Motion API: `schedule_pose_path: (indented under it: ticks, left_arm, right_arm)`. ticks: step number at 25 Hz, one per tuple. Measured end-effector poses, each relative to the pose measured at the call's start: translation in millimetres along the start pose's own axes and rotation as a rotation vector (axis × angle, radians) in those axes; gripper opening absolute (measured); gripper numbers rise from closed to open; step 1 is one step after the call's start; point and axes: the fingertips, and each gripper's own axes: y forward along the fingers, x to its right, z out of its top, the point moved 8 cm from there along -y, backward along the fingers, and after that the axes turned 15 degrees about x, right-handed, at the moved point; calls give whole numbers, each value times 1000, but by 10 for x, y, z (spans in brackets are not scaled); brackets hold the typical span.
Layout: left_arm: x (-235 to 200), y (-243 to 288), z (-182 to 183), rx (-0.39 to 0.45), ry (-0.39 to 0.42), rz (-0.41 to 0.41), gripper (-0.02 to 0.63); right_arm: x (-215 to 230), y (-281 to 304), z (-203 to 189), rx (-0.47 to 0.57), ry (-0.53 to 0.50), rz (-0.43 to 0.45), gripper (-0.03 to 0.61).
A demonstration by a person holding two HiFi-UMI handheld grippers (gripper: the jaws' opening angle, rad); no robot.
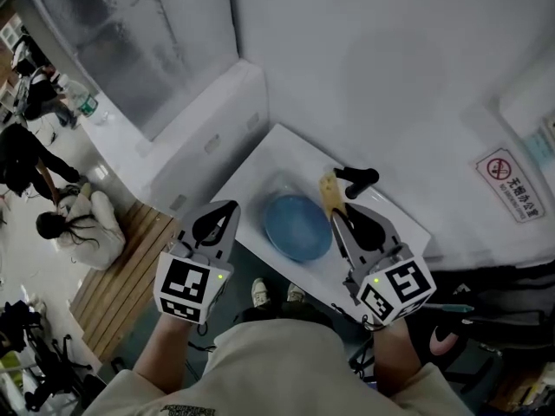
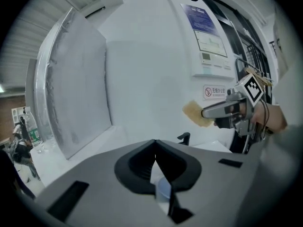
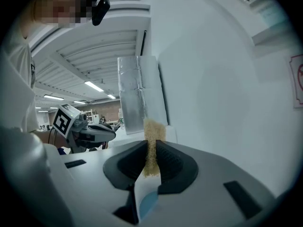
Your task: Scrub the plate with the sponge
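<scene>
Right tool [image 1: 336, 217] clamps the coarse yellow sponge [image 1: 327, 192]; left tool [image 1: 229, 210] closed, empty; advise lowering sponge flat onto the round blue plate [image 1: 297, 227], steadying its rim.

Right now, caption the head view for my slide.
Right claw holds the sponge near the blue plate in the sink; left claw shut, empty.

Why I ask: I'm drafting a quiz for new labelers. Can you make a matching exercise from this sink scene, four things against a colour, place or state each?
Things:
1. plate
2. sponge
3. faucet
4. left gripper

Descriptions:
A. black, at the rim of the sink
B. blue, lying in the sink
C. jaws shut with nothing between them
D. yellowish, clamped in the jaws of the right gripper

Pairs: 1-B, 2-D, 3-A, 4-C
</scene>
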Motion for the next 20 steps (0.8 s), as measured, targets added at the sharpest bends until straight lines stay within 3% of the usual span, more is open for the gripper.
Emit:
schedule_pose_path:
  ticks: [7,15,20]
  left_arm:
    - [-1,370,-339,-138,-68,-22,9]
    - [-26,870,-819,-276,-70,-63,69]
    - [-36,1132,-1255,-352,-200,-107,87]
  right_arm:
    - [196,221,-321,-80,33,41,63]
    - [377,491,-794,-180,76,56,63]
    - [493,638,-1196,-213,171,60,63]
